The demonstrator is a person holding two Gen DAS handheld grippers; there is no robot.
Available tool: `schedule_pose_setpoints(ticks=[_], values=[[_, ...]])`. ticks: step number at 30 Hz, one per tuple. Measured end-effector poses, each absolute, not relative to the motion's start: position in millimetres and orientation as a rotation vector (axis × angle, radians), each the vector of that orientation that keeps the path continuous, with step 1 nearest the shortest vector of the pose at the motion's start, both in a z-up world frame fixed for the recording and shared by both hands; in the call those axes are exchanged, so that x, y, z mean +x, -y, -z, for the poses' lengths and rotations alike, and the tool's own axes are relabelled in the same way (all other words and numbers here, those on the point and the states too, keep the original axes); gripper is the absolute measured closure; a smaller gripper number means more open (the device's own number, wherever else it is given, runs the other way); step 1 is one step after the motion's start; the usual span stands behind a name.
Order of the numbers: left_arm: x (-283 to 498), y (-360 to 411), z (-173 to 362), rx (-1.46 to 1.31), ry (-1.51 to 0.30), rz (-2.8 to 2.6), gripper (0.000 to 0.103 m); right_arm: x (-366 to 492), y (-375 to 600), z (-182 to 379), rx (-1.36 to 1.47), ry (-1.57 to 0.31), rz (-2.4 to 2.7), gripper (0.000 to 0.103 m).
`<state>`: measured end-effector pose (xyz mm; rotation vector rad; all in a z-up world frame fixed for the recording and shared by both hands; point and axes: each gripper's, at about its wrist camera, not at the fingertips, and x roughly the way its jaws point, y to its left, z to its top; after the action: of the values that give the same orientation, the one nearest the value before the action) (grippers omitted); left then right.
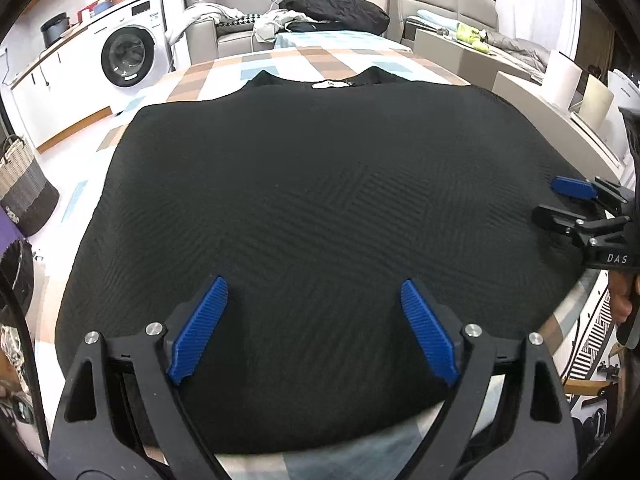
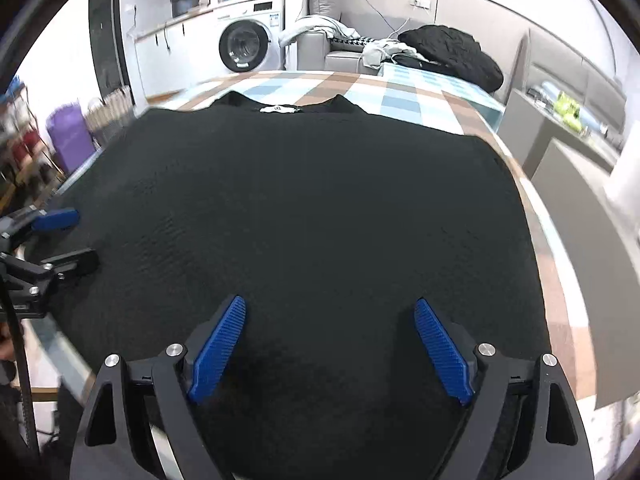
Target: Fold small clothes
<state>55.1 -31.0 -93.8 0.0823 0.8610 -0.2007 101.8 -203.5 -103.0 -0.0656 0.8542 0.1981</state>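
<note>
A black garment lies spread flat on my worktop, which wears a checked cloth of blue, tan and white. The garment fills the middle of both wrist views; its neckline with a small white label sits at the upper centre of the frame, so the neck end points away from me and the hem is nearest my jaws.

My left gripper hangs over the near edge of the garment at the bottom of its own view — jaws spread wide, blue pads well apart, nothing between them but the cloth lying flat below. I cannot tell whether the fingertips touch the fabric.

My right gripper is the same: jaws released and wide, poised over the hem end at the bottom centre of its view, gripping nothing. In the left wrist view it shows at the right edge, over the garment's side.

Beyond the worktop, a washer stands at the upper left of the left wrist view, and a heap of dark clothing rests at the top centre — a basket stands on the floor at the left edge.
</note>
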Motion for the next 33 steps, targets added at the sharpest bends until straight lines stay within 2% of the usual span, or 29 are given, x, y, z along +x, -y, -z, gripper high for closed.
schedule_pose_setpoints(ticks=[6, 13, 19, 25, 30, 33], values=[[36.9, 49.8, 87.5, 0.09, -0.836, 0.274, 0.015, 75.4, 198.0, 99.1, -0.031, -0.833, -0.224, 0.015], [30.4, 54.6, 93.9, 0.12, -0.853, 0.311, 0.015, 69.1, 170.3, 106.9, -0.172, -0.806, -0.231, 0.014], [19.7, 41.1, 94.9, 0.125, -0.836, 0.275, 0.015, 61.9, 202.7, 104.8, -0.176, -0.811, -0.144, 0.014], [22.0, 22.9, 91.8, 0.061, -0.829, 0.231, 0.015, 46.5, 258.6, 92.7, -0.015, -0.777, -0.037, 0.014], [22.5, 18.3, 91.5, 0.052, -0.824, 0.223, 0.015, 49.4, 302.8, 93.6, 0.203, -0.794, -0.015, 0.023], [22.6, 18.8, 92.4, 0.053, -0.822, 0.217, 0.015, 52.7, 311.4, 94.8, 0.259, -0.791, -0.03, 0.036]])
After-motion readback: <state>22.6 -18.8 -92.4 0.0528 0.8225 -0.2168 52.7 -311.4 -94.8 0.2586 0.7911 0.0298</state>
